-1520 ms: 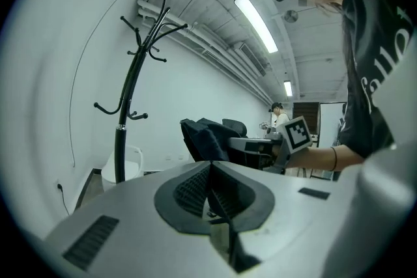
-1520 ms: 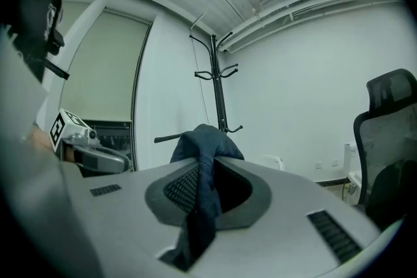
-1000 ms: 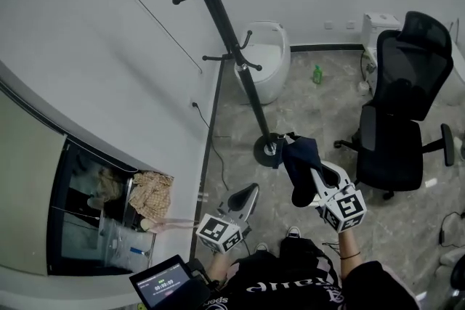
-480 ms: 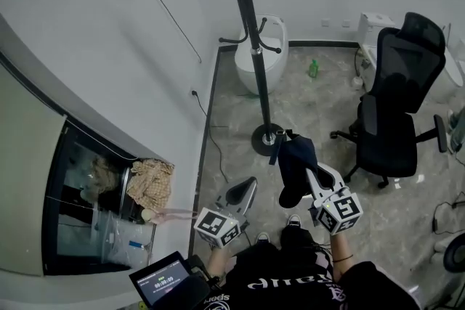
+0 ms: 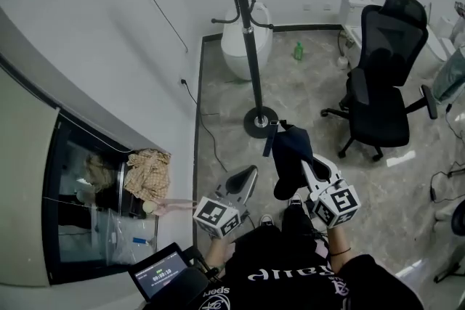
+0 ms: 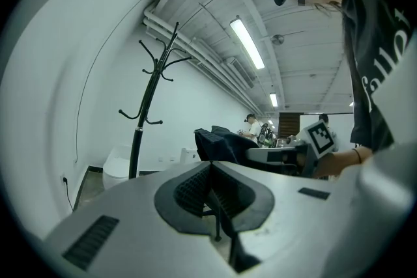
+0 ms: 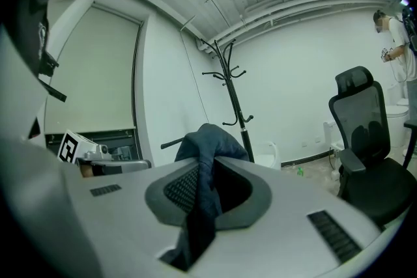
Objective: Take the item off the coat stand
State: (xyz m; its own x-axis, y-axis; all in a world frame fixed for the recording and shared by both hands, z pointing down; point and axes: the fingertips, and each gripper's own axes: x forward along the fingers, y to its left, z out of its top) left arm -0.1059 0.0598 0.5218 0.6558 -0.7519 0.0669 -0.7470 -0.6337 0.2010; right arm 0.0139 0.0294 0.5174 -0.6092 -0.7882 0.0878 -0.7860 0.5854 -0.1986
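Grips dark blue cloth garment [image 5: 289,155] in right hand-held gripper [image 7: 202,192], apart from black metal coat stand [image 5: 244,25]; holds left hand-held gripper [image 6: 210,195] closed.

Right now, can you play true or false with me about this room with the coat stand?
1. The right gripper is shut on a dark blue cloth. True.
2. The dark blue cloth hangs on the black metal coat stand. False: it is off the stand, and the hooks in view are bare.
3. The left gripper holds a toy. False: its jaws are together with nothing between them.
4. In the head view, a black mesh office chair stands right of the coat stand. True.
5. The small green bottle sits on the chair. False: it is on the floor.
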